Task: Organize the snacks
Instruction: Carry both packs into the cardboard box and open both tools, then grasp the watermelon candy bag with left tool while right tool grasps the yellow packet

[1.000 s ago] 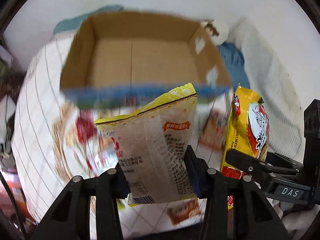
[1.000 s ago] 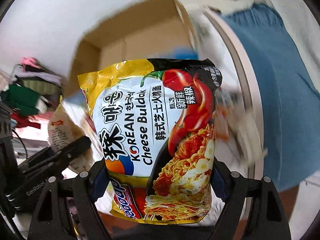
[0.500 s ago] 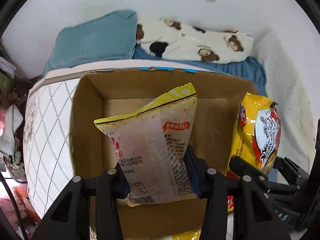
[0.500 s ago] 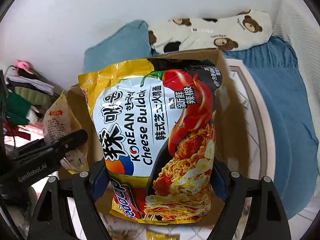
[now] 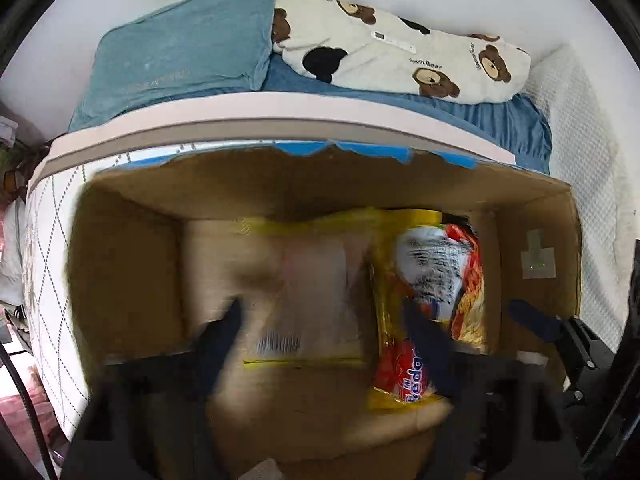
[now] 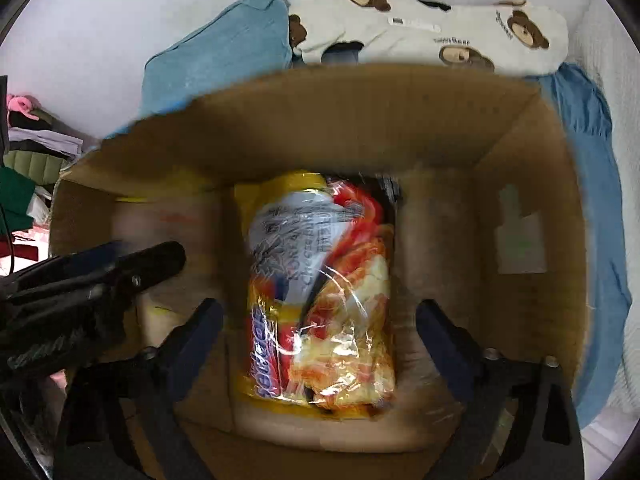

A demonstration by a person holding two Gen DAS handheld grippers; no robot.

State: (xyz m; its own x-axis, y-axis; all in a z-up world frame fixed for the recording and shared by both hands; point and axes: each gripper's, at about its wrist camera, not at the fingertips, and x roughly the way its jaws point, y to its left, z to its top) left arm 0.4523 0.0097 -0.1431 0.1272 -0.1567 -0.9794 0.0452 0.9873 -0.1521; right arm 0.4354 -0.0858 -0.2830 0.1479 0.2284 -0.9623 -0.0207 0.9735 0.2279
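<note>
A brown cardboard box (image 5: 320, 184) lies open on the bed, also in the right wrist view (image 6: 360, 120). A pale snack bag with yellow edges (image 5: 308, 292) lies blurred on the box floor between the fingers of my open left gripper (image 5: 320, 320). A yellow and red Korean Buldak noodle packet (image 6: 320, 292) lies on the box floor beside it, between the spread fingers of my open right gripper (image 6: 320, 320); it also shows in the left wrist view (image 5: 428, 300). The left gripper (image 6: 160, 260) shows at the left of the right wrist view.
The box rests on a white quilted mattress (image 5: 52, 280). Behind it lie a teal pillow (image 5: 180, 52) and a white bear-print pillow (image 5: 400, 52) on a blue sheet (image 5: 500, 120). Piled clothes (image 6: 24, 160) are at far left.
Both grippers have opened and let go of their packets, which now lie in the box. Both grippers moved forward over the box.
</note>
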